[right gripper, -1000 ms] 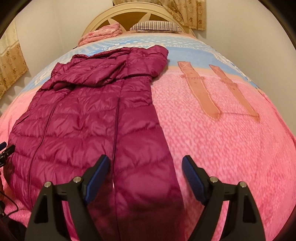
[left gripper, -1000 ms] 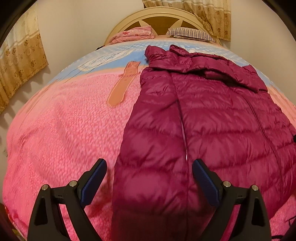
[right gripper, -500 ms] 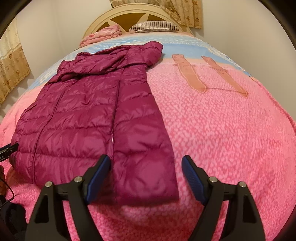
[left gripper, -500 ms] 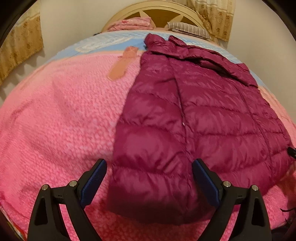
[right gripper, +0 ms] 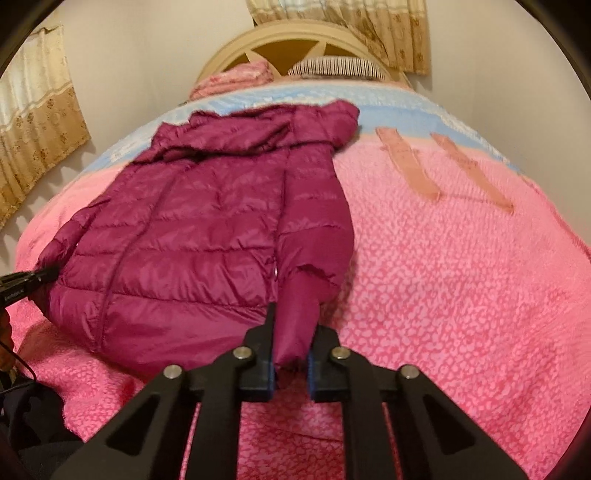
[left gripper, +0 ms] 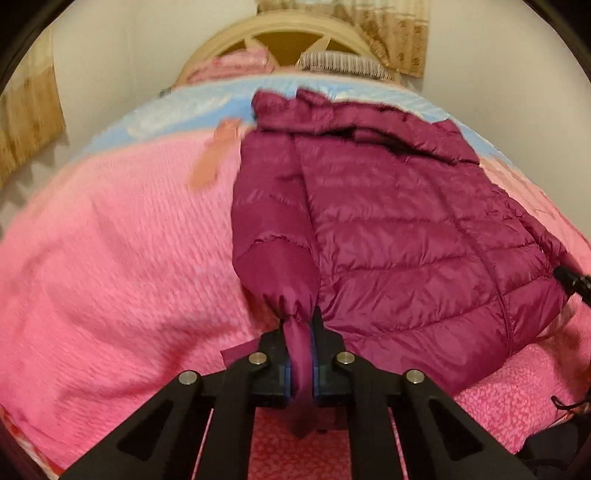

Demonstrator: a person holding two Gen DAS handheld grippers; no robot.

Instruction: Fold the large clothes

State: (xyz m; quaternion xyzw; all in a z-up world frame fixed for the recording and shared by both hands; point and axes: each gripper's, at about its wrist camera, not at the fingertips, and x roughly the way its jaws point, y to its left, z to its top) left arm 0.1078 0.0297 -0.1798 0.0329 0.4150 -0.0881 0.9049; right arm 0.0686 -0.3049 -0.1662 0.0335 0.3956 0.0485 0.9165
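Already my left gripper (left gripper: 300, 354) was clamped tight on the cuff of the jacket's (left gripper: 406, 236) sleeve (left gripper: 275, 266), the cloth bunched between the blue pads, and my right gripper (right gripper: 291, 360) was pinched just as firmly on the other sleeve (right gripper: 314, 236). Beyond both sets of jaws the jacket lay spread on the pink blanket (right gripper: 461, 295), hood (right gripper: 325, 122) toward the headboard (left gripper: 306, 31). As I judged it, the step was to carry each sleeve across the body, so I needed to lift only enough to clear the quilting and move both cuffs inward together. Slippery, puffy fabric could slide, I reckoned, so an even pull mattered, with the body left lying flat.
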